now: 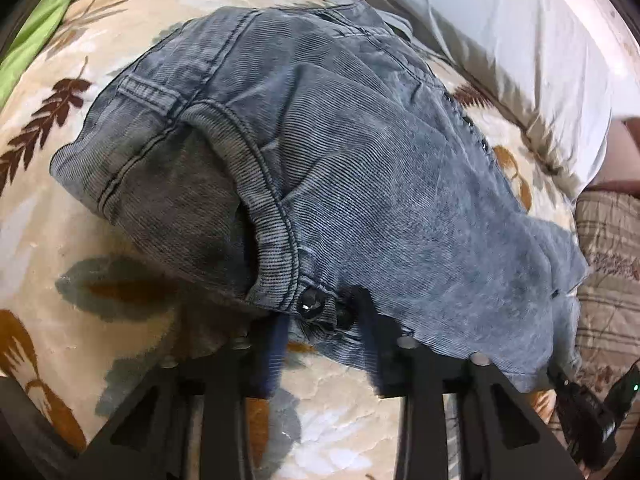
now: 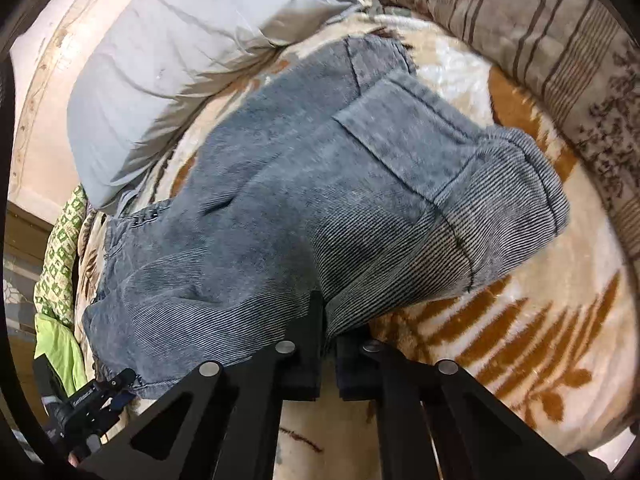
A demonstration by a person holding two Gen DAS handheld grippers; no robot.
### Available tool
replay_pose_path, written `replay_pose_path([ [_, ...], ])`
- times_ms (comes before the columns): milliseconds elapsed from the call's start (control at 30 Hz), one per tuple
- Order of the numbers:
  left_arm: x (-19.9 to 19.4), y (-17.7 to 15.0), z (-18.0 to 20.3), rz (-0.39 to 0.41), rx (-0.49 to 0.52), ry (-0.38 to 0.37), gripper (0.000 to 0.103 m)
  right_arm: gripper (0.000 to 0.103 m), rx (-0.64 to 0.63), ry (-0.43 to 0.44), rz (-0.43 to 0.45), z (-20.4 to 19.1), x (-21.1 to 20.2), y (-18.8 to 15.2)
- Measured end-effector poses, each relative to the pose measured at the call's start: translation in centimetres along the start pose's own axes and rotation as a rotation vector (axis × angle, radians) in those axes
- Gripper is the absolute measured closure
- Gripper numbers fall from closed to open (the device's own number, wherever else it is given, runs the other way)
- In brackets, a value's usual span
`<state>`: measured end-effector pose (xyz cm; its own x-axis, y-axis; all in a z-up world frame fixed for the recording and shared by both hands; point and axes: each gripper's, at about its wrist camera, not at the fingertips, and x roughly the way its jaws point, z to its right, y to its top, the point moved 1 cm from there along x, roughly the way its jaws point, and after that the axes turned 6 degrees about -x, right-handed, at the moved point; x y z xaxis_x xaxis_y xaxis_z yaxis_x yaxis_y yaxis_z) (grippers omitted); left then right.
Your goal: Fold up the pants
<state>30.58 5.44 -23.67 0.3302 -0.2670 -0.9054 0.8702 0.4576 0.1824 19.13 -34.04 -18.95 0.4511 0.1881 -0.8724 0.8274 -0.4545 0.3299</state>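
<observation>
Blue-grey washed denim pants (image 1: 340, 152) lie bunched on a cream blanket with brown leaves (image 1: 60, 240). In the left wrist view my left gripper (image 1: 320, 320) is shut on the pants' near edge by the dark button (image 1: 310, 303). In the right wrist view the pants (image 2: 320, 184) show a back pocket and rolled waistband. My right gripper (image 2: 330, 332) is shut on the pants' near edge there. Each gripper also shows in the other's view: the right gripper in the left wrist view (image 1: 580, 400), the left gripper in the right wrist view (image 2: 100, 396).
A pale grey pillow (image 1: 500, 48) lies along the far side, also in the right wrist view (image 2: 180, 52). A striped beige quilt (image 2: 540, 40) borders the blanket. Green cloth (image 1: 36, 36) sits at the bed's edge.
</observation>
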Motion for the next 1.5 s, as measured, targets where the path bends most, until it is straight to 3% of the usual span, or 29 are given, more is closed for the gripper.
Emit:
replay_pose_path([
  [33,0.1,0.1,-0.3,-0.009,-0.011,-0.019,0.082,0.1,-0.013,0.005,0.007,-0.3,-0.5,0.0],
  [167,-0.9,0.1,-0.9,-0.015,-0.007,-0.041,0.086,0.1,-0.05,-0.002,0.027,-1.3,-3.2,-1.2],
  [367,-6.9,-2.0,-1.7,0.078,0.076,-0.012,0.086,0.1,-0.068,-0.01,0.017,-2.0,-7.2,-5.5],
  [500,-4.1,-3.3,-3.6,0.019,0.089,0.071,0.086,0.1,-0.04,-0.066,-0.088,-1.4,-5.0,-8.9],
  [633,-3.5,-3.5,-3.9,0.044,0.095,0.046,0.079,0.091,-0.016,-0.107,-0.125,-0.7,-3.1,-9.9],
  [667,-3.6,-3.6,-3.8,0.041,0.094,0.041,0.078,0.076,0.003,-0.097,-0.112,-0.5,-3.5,-9.8],
  [700,-3.9,-4.1,-3.8,0.04,0.102,0.045,0.075,0.049,0.013,-0.088,-0.092,-0.3,-4.0,-9.6],
  [767,-4.3,-4.9,-3.7,0.039,0.119,0.071,0.07,0.025,0.025,-0.095,-0.061,-0.1,-4.9,-9.5],
  [867,-6.9,-7.7,-3.7,0.047,0.154,0.065,0.066,0.026,0.028,-0.105,-0.032,-0.2,-6.7,-10.0],
  [933,-11.4,-10.0,-4.0,0.071,0.187,0.043,0.062,0.026,0.006,-0.119,0.014,-0.6,-8.5,-10.6],
  [1033,-14.8,-11.8,-3.2,0.127,0.238,0.005,0.053,0.026,-0.032,-0.119,0.087,-1.5,-11.4,-10.9],
  [1200,-19.2,-13.2,-0.4,0.198,0.305,-0.085,0.04,0.026,-0.107,-0.021,0.212,-3.1,-15.6,-9.1],
  [1333,-20.6,-13.2,2.0,0.222,0.356,-0.121,0.036,0.026,-0.154,0.07,0.239,-4.2,-15.6,-5.7],
  [1500,-18.9,-11.8,5.3,0.219,0.428,-0.104,0.035,0.026,-0.08,0.118,0.218,-3.0,-13.1,-1.1],
])
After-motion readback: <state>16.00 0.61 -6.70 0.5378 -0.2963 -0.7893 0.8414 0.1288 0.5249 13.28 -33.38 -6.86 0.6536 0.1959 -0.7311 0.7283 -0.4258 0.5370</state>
